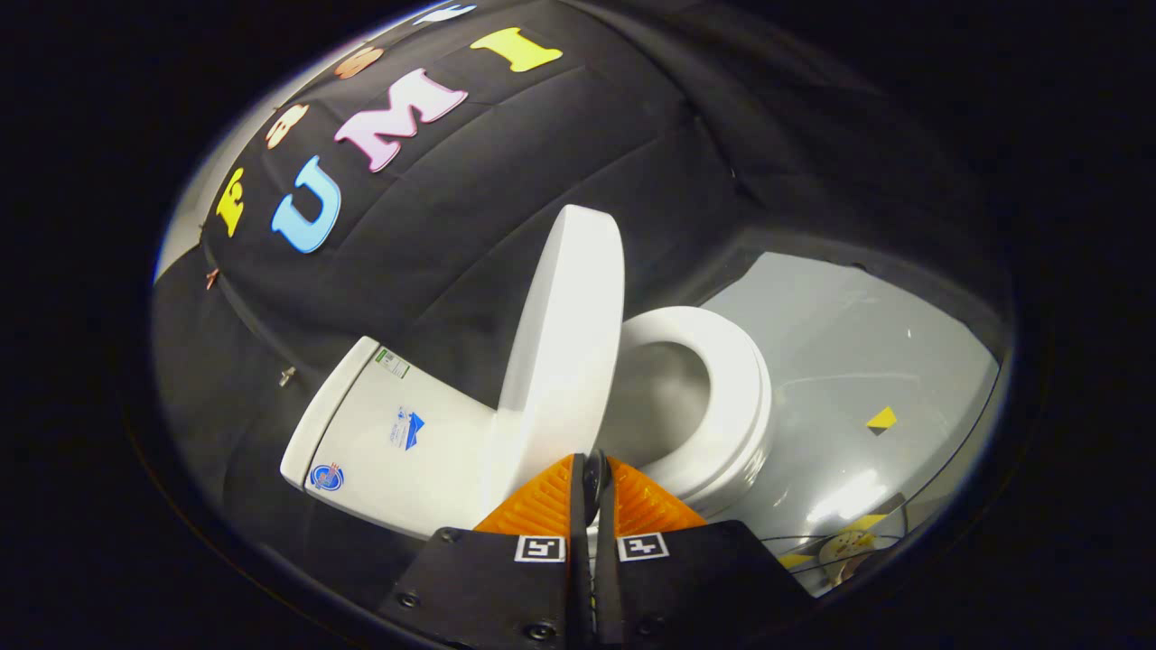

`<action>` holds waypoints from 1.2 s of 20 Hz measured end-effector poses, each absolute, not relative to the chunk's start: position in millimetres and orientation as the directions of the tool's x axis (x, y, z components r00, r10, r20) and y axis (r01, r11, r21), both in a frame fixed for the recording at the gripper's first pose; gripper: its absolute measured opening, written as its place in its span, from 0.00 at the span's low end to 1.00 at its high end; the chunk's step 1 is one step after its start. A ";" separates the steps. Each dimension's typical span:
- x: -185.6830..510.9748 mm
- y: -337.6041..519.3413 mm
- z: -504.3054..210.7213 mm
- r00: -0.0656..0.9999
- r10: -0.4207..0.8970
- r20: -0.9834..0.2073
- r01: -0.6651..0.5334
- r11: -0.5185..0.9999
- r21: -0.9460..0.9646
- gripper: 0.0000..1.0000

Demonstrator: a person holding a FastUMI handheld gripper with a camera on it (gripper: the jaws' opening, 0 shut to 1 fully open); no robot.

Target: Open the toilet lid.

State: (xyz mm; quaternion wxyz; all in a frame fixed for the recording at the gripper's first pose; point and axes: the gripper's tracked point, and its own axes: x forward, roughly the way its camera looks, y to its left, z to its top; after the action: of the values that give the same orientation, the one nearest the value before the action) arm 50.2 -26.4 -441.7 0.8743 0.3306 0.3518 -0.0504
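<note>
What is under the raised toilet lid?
The seat ring and bowl interior show beside the raised lid. The hand-held gripper, fingers together, covers the bowl's near edge.

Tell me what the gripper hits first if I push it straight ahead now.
Probably the lid: the gripper, fingers shut and empty, points at its lower edge beside the seat. Depth is unclear, so the gap is hard to judge.

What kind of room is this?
Probably a pretend bathroom in a test booth: a white toilet with its lid raised, a black cloth wall, and a shiny grey floor. The gripper looks shut.
</note>
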 end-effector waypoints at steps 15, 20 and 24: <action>81.0 77.9 -341.1 0.794 0.140 -0.591 0.099 0.930 0.354 0.11; 90.2 127.2 -315.8 0.811 0.185 -0.555 -0.004 0.951 0.311 0.12; 95.9 163.7 -304.8 0.810 0.227 -0.540 -0.072 0.953 0.293 0.12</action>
State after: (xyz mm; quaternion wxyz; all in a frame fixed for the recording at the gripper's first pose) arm 95.9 163.7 -304.8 0.9424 0.1306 0.2975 0.0794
